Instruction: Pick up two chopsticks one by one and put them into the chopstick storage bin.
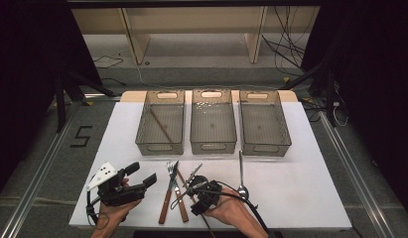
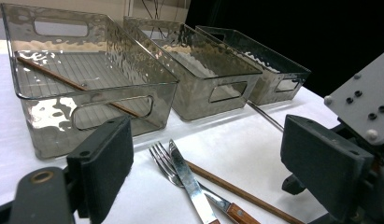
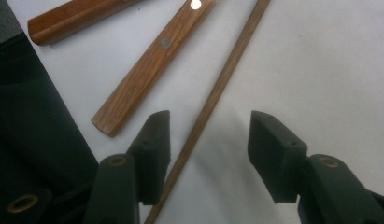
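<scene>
The right gripper (image 3: 206, 140) sits low over the white table (image 1: 301, 198), jaws apart, straddling a loose chopstick (image 3: 213, 93) without pressing it. That chopstick lies at six o'clock from the middle bin (image 1: 213, 124), just beside the wooden knife handle (image 3: 147, 70) at ten o'clock from the jaws. A skewed closure could roll the thin stick away or snag that handle. The left gripper (image 1: 137, 176) waits with jaws wide, holding nothing.

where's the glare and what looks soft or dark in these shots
Left gripper view: bright glare ripples on the left bin's walls, near pads blurred. Right gripper view: a hot spot on the knife handle's rivet, handles slightly soft. High view: dim, black surroundings, white table mat evenly lit.
</scene>
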